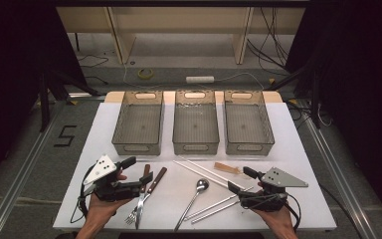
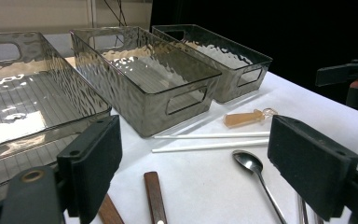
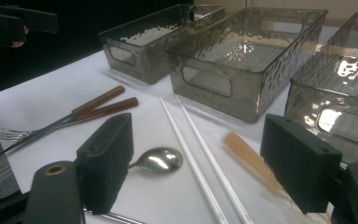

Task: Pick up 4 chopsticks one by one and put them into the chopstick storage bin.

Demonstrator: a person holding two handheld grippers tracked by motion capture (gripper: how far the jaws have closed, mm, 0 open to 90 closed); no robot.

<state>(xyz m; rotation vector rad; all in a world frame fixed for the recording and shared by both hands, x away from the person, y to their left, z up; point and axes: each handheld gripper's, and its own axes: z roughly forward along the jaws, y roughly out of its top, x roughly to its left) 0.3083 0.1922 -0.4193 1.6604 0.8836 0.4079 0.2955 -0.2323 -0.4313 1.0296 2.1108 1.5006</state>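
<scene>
High view lays it all out: three bins (image 1: 195,124) in a row at the back of the tabletop (image 1: 298,164), cutlery scattered in front. Left gripper (image 1: 140,170), jaws spread and holding nothing, hovers over the brown handles of the fork (image 1: 138,206) and what may be a knife (image 1: 149,191), hard to tell at this size. Right gripper (image 1: 242,179), jaws also spread and empty, sits near the spoon (image 1: 195,195) and white chopsticks (image 1: 204,172). The right gripper view adds detail: the spoon's shiny bowl and a translucent amber handle (image 3: 247,156) between its jaws. The left gripper view shows that amber piece lying just before the bins.
</scene>
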